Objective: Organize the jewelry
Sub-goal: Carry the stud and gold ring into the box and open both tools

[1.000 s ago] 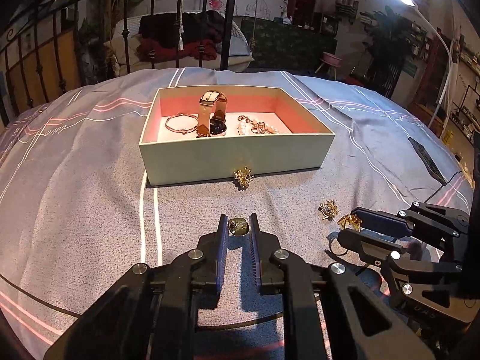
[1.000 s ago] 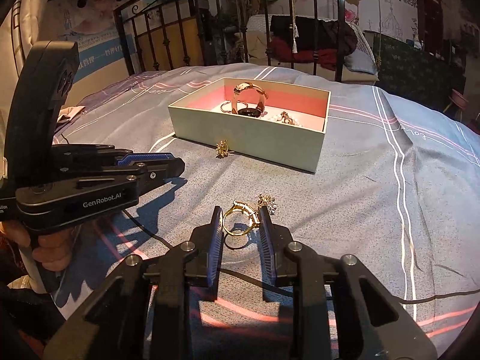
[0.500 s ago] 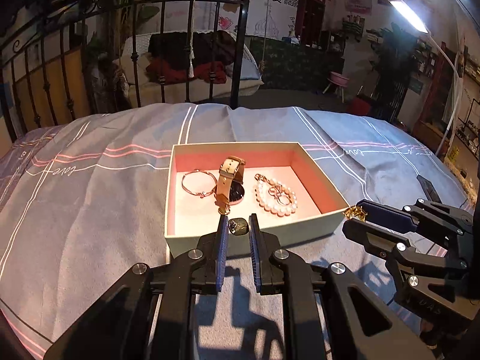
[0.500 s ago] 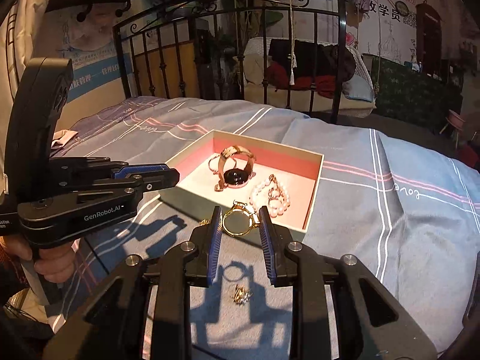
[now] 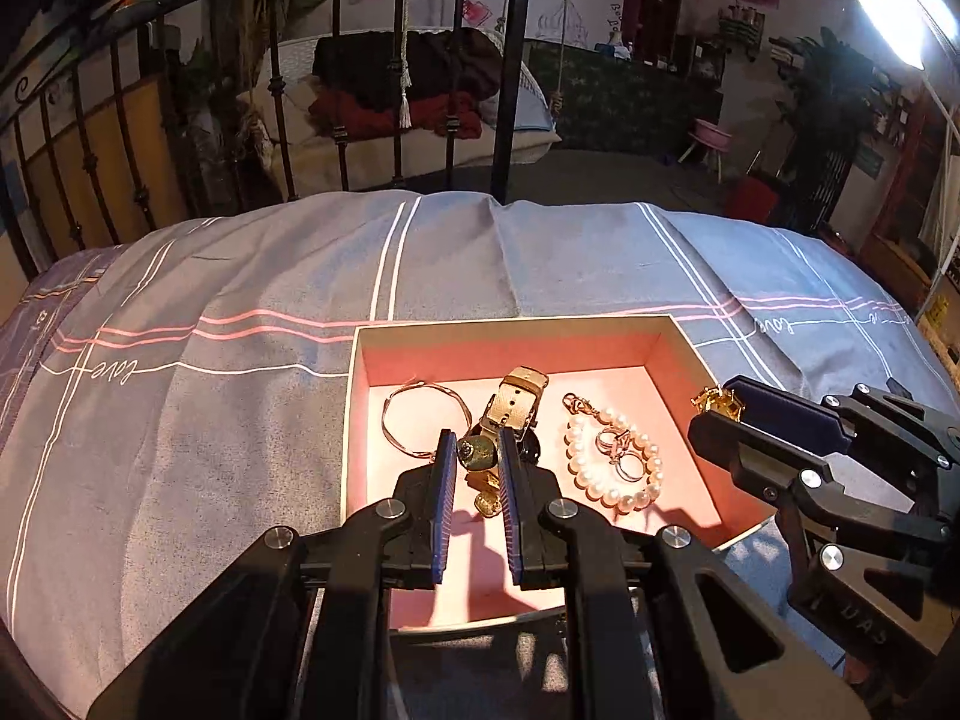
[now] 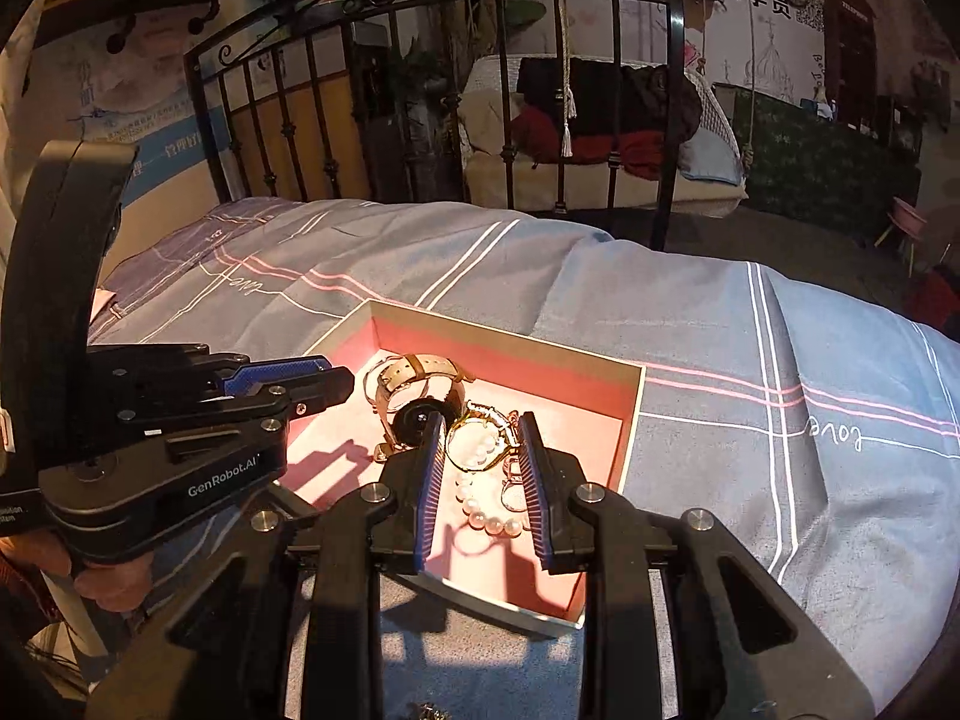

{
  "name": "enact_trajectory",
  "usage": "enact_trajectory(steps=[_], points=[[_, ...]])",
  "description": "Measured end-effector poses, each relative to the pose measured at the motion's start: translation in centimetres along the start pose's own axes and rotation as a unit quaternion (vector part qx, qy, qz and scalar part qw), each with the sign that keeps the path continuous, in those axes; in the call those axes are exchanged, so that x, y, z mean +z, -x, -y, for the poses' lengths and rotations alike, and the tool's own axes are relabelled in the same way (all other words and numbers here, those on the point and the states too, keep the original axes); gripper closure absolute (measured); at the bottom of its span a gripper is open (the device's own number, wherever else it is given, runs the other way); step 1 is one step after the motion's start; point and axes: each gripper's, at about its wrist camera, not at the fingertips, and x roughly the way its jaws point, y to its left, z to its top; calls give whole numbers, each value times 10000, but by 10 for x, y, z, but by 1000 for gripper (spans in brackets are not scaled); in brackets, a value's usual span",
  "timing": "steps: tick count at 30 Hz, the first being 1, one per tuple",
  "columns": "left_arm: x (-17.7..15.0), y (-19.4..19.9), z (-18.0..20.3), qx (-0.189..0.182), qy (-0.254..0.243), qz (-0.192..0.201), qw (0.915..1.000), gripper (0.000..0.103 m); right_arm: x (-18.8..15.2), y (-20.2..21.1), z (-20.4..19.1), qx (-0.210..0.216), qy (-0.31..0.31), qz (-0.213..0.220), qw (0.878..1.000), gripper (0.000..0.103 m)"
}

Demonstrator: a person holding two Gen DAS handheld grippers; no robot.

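Observation:
A pale box with a pink lining (image 5: 360,396) (image 6: 630,438) lies on the bed. Inside lie a thin bangle (image 5: 420,420), a gold-strap watch (image 5: 519,402) (image 6: 414,387) and a pearl bracelet with rings (image 5: 612,462) (image 6: 486,516). My left gripper (image 5: 474,450) is shut on a dark green bead ring (image 5: 477,453) and holds it over the box, above the watch. My right gripper (image 6: 480,438) is shut on a gold ring (image 6: 474,441) above the pearls; it also shows in the left wrist view (image 5: 720,414) over the box's right wall.
The bed has a grey cover with white and pink stripes (image 5: 240,390). A black iron bed frame (image 5: 510,72) stands behind. A small gold piece (image 6: 429,711) lies on the cover in front of the box, at the bottom edge of the right wrist view.
Both grippers have lifted their rings off the bedcover and carried them forward until they hang over the inside of the box. Both have stayed shut.

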Motion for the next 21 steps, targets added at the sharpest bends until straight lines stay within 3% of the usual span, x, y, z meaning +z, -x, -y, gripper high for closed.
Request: enact_trajectory(steps=[19,21], points=[[-6,-32,-3,222,74,-402,9989,89,-11,-41,-10,-17,210,-604,9980,77],[-5,-30,-4,228,97,-366,9990,82,-11,-40,-11,-30,203,-592,9980,76]])
